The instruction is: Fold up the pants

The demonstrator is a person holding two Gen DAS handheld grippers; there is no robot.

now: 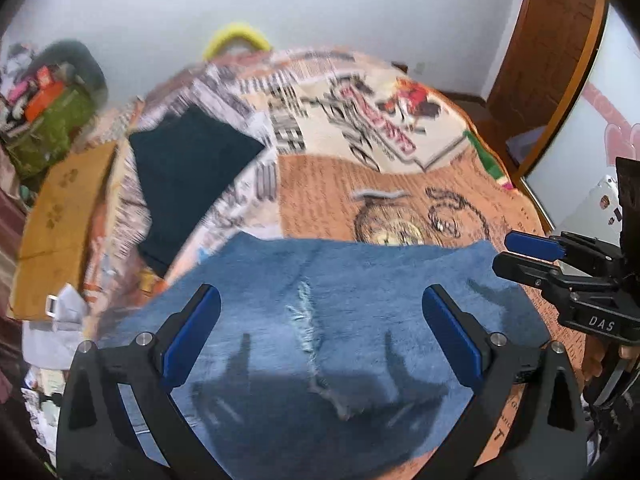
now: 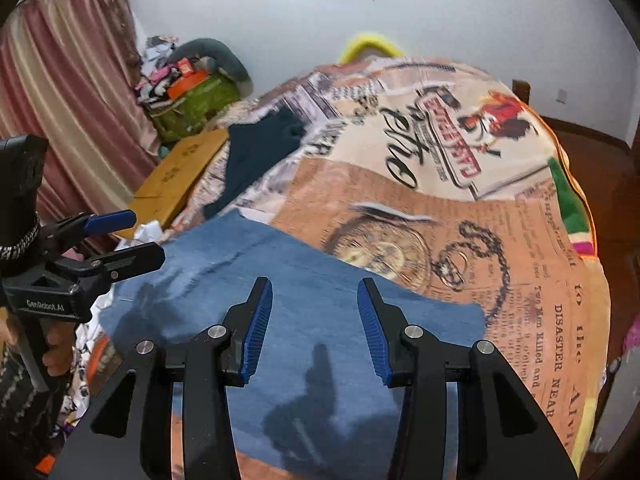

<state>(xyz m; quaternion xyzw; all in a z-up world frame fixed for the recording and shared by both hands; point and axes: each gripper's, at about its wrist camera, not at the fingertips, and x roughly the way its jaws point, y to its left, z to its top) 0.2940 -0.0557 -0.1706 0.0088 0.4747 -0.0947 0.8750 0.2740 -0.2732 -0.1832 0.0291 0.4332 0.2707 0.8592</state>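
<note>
Blue denim pants [image 1: 340, 320] lie flat on the printed bedspread, with a frayed rip down the middle; they also show in the right wrist view [image 2: 312, 320]. My left gripper [image 1: 320, 312] hovers open and empty over the denim; it shows at the left in the right wrist view [image 2: 136, 240]. My right gripper [image 2: 315, 304] is open and empty above the denim's right part; it shows at the right edge of the left wrist view [image 1: 508, 252].
A dark folded garment [image 1: 192, 168] lies further back on the bed [image 2: 480, 240]. A cardboard box [image 1: 60, 216] and a green bag of clutter [image 2: 192, 104] stand at the left. A wooden door [image 1: 552, 40] is at the right.
</note>
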